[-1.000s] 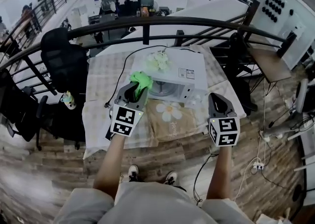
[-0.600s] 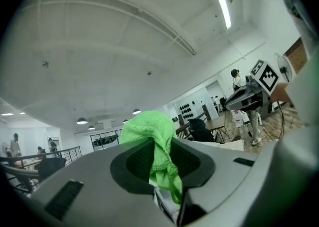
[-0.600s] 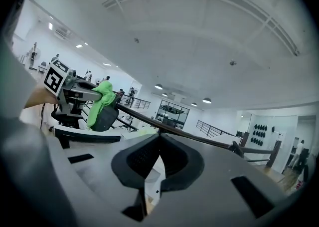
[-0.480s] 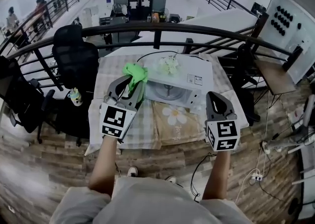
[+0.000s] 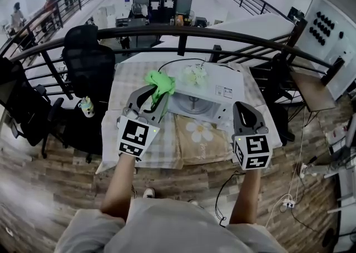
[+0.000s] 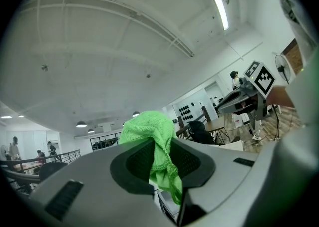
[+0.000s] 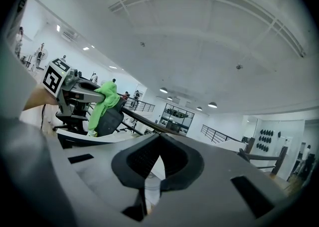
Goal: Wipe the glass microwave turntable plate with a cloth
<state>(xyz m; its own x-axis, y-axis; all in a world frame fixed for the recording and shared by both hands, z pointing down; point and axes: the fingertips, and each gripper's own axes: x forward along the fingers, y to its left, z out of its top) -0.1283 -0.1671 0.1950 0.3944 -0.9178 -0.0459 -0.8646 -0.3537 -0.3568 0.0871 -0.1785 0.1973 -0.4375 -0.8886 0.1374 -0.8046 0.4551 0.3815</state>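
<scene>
My left gripper (image 5: 156, 94) is shut on a bright green cloth (image 5: 161, 84), whose bunch sticks up past the jaws and hangs down between them (image 6: 152, 138). It is held up in front of the left side of the white microwave (image 5: 208, 88). Inside the microwave's front opening I see the round glass turntable plate (image 5: 192, 103). My right gripper (image 5: 243, 108) is held up at the microwave's right front corner, jaws closed together at the tips (image 7: 158, 143) with nothing clearly held. Both gripper views point up at the ceiling.
The microwave stands on a table with a checked cloth (image 5: 119, 79) and a brown mat with a flower print (image 5: 200, 133). White flowers (image 5: 194, 72) lie on the microwave's top. A black office chair (image 5: 86, 60) stands left, and a curved black railing (image 5: 222, 34) runs behind.
Both grippers have risen slightly and the left one has edged right with the green cloth in it. Neither gripper has opened or closed.
</scene>
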